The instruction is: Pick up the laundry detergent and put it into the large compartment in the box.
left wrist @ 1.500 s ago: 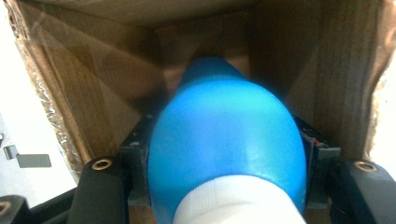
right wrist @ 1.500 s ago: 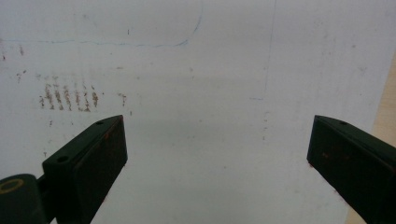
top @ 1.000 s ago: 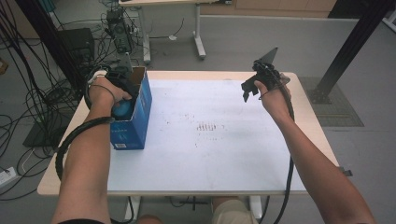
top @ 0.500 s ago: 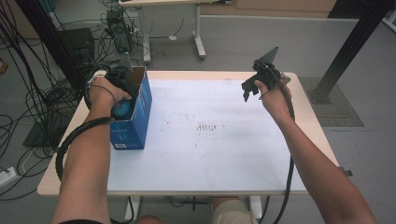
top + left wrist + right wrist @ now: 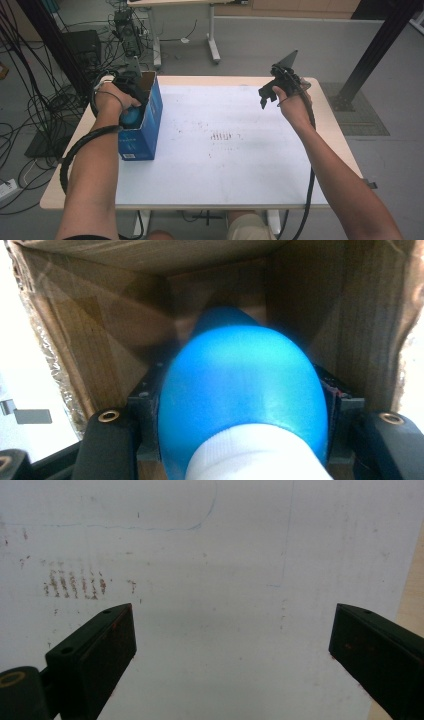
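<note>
- The step in hand looks like putting the blue bottle (image 5: 242, 395) into the blue box (image 5: 145, 127): the left tool (image 5: 131, 89) is clamped on the bottle, which sits inside the box's cardboard walls at the left edge of the counter (image 5: 240, 165).
- Next, I judge, the bottle must be set down on the box floor, the jaws spread, and the tool lifted straight out.
- The box walls stand close on both sides and could catch the tool.
- The right tool (image 5: 270, 92) hangs open and empty above the counter, well apart; rusty smudges (image 5: 75, 584) mark the white sheet.
</note>
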A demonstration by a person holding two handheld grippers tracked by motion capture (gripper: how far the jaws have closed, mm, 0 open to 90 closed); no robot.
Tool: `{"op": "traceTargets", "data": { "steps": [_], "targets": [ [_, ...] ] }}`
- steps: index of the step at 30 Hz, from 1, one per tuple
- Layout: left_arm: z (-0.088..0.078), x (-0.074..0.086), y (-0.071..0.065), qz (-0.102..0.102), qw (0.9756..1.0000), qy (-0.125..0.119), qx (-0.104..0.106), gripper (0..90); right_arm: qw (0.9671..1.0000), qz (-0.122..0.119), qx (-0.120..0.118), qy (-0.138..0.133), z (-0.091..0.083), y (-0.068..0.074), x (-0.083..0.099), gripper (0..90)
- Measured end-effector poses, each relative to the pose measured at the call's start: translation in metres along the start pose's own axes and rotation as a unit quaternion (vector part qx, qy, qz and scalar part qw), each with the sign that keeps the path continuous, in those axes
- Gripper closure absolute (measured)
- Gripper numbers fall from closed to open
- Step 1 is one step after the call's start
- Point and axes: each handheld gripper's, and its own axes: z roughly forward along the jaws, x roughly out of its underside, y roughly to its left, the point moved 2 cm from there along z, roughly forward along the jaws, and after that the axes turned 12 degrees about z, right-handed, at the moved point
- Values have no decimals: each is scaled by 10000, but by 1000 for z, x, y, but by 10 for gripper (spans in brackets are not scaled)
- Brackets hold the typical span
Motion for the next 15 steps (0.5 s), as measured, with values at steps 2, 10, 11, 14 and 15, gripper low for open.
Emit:
{"op": "traceTargets", "data": {
  "steps": [2, 10, 11, 14, 15],
  "targets": [
    [0, 0, 1, 0, 10000, -1, 9, 373, 10000, -1, 1, 1, 0, 0, 0, 49],
    [0, 0, 1, -1, 10000, -9, 13, 373, 10000, -5, -9, -5, 0, 0, 0, 49],
    [0, 1, 1, 0, 10000, -12, 10, 373, 10000, -13, -13, -10, 0, 0, 0, 49],
    [0, 1, 1, -2, 10000, -14, 12, 373, 10000, -17, -5, -6, 0, 0, 0, 49],
    [0, 1, 1, -3, 10000, -15, 12, 373, 10000, -16, -4, -9, 0, 0, 0, 49]
  ]
}}
